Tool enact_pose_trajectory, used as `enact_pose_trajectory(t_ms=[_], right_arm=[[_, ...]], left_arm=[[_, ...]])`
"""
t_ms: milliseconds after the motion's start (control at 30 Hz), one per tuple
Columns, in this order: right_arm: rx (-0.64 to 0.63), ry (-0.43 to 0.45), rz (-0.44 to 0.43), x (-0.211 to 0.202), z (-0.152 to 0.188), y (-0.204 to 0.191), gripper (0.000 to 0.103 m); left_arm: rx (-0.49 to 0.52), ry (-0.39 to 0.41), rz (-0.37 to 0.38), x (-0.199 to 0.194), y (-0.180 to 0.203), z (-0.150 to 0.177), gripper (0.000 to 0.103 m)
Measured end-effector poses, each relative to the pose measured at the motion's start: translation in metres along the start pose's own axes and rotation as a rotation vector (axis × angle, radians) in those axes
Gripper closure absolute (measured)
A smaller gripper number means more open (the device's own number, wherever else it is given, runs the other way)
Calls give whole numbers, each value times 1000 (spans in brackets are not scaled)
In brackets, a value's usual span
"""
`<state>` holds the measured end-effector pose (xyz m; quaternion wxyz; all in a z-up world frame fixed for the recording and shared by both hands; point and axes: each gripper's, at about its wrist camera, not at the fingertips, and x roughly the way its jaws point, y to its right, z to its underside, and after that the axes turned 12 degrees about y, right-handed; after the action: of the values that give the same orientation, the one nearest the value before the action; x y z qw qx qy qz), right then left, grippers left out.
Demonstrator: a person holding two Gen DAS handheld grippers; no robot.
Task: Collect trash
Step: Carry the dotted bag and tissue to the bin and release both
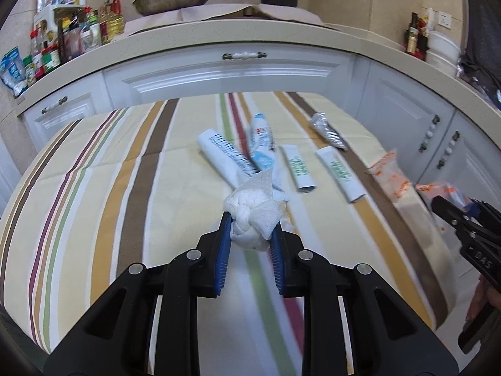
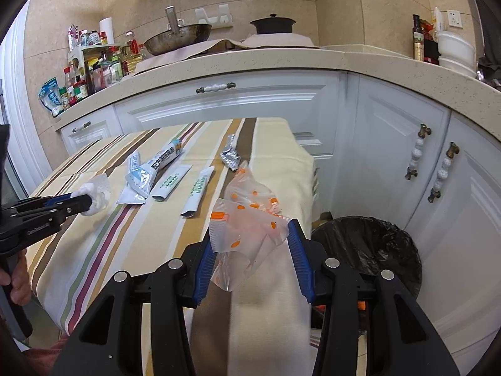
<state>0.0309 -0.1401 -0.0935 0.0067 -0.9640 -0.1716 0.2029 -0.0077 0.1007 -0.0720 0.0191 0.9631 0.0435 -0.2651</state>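
Left gripper (image 1: 250, 228) clamps one tissue wad (image 1: 250, 219); table: six wrappers (image 1: 302, 170).

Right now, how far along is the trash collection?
Nothing visibly binned yet. In hand: the left gripper clamps a tissue wad; the right gripper holds a plastic bag near the bin. Left: five wrappers on the table.

Wrappers on the worktop, bin beside it

Wrappers (image 2: 175, 185) lie mid-worktop (image 2: 94, 250); the bin (image 2: 375, 250) stands on the floor, right of it.
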Motion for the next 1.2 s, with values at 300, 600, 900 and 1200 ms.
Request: enact_pose_trajectory(t_ms=[300,600,900,1200], right_arm=[[20,37,120,-13,-4,45,58],[50,47,249,-20,0,104,58],[89,41,283,-14,7,143,58],[137,21,293,14,15,181,48]], left_arm=[[81,39,185,-2,72,-14,80],[152,42,327,24,163,-28,80],[217,16,339,60,230,-26,80],[268,7,302,94,268,-23,58]])
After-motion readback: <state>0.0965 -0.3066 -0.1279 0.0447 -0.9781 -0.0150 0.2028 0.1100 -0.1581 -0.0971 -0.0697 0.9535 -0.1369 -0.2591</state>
